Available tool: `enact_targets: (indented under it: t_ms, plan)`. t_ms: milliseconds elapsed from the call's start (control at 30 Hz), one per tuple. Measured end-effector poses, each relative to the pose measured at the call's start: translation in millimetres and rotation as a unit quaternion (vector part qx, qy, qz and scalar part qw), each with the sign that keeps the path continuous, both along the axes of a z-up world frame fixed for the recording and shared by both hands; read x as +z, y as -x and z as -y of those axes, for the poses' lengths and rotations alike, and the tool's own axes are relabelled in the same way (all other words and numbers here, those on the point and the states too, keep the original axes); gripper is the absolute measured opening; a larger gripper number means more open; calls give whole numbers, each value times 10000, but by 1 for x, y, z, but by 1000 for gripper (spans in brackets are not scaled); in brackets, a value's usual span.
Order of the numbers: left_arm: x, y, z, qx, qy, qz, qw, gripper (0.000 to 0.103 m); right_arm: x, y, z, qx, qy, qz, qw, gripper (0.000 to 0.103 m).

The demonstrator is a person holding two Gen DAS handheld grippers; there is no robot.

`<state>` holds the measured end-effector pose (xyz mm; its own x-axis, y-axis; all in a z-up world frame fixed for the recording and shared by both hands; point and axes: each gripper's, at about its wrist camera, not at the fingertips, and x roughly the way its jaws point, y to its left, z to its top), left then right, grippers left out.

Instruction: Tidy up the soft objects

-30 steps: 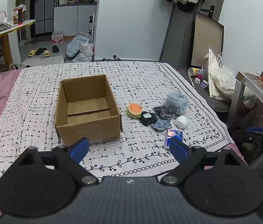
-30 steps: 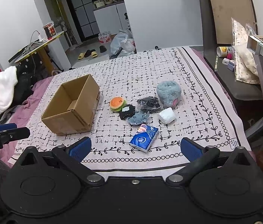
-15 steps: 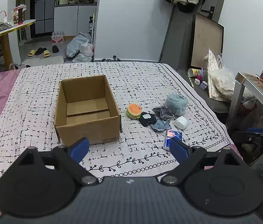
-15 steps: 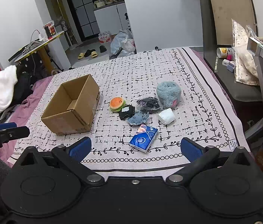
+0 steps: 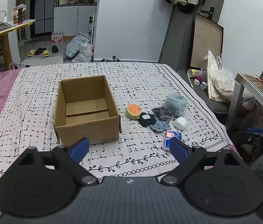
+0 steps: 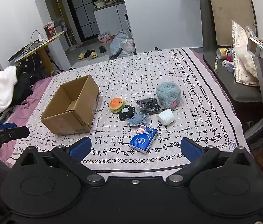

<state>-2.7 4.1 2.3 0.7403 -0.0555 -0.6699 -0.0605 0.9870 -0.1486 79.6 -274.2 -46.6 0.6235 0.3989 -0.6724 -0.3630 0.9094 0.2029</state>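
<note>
On the patterned bedspread [image 6: 150, 71], beside the empty cardboard box [image 5: 86, 110], lie your soft objects. Both the left gripper [image 5: 129, 147] and right gripper [image 6: 136, 146] stand apart, holding nothing. Expect the fluffy blue roll [image 6: 168, 93] to be light and compressible; pinch across its middle.

Matt brown cardboard box [image 5: 86, 110], fuzzy plush roll [image 5: 175, 102], glossy plastic-wrapped tissue pack [image 6: 143, 138], woven cloth bedspread [image 5: 140, 78].
</note>
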Motion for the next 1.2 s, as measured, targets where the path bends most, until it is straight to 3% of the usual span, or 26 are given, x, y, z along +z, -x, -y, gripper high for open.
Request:
enact_targets:
  t_ms: [700, 1200]
  plan:
    - [1, -13, 2, -251, -161, 192, 9994, 92, -2, -5, -6, 140, -10, 53, 9999, 103]
    - [-20, -56, 2, -651, -121, 72, 9978, 92, -23, -24, 2, 1, 28, -180, 9998, 103]
